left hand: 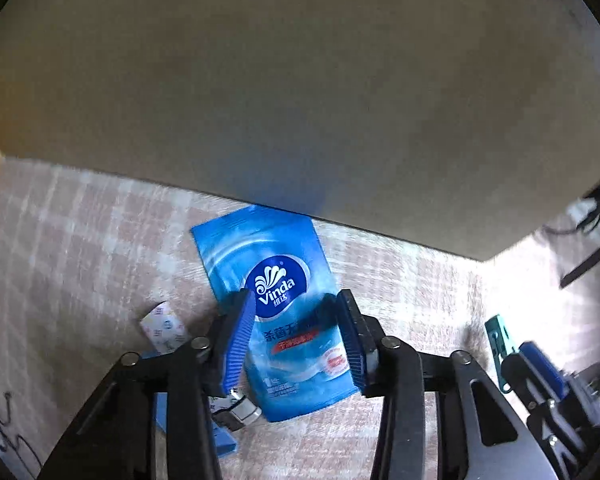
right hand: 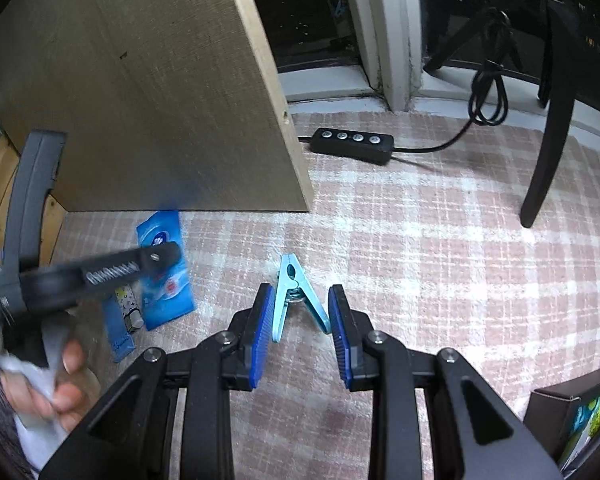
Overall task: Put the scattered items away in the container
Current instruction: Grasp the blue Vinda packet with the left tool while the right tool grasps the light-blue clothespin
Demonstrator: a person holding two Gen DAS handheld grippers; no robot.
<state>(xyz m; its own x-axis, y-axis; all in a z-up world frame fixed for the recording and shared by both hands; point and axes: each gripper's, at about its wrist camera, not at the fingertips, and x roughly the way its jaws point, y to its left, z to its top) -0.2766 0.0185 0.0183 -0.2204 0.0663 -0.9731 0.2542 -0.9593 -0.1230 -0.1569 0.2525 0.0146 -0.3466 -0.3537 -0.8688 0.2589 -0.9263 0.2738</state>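
A blue Vinda wipes packet (left hand: 276, 280) lies flat on the pink checked cloth (left hand: 60, 260), its far end against a wooden panel (left hand: 300, 100). My left gripper (left hand: 296, 300) hangs just over it, pointing down, jaws wide apart, one finger at each long edge and nothing gripped. In the right wrist view that gripper (right hand: 140, 264) is a blur above the packet (right hand: 168, 300). My right gripper (right hand: 300, 292) is shut on a light blue clothes peg (right hand: 296, 296), pads against its splayed handles; the peg (left hand: 498, 336) shows at the left view's right edge.
Next to the packet lie a small patterned tube with a metal cap (right hand: 130, 304), a blue strip (right hand: 118, 336) and a white patterned sachet (left hand: 164, 328). A black switch box with cable (right hand: 352, 144), a dark stand leg (right hand: 548, 140) and a dark box (right hand: 572, 412) are on the right.
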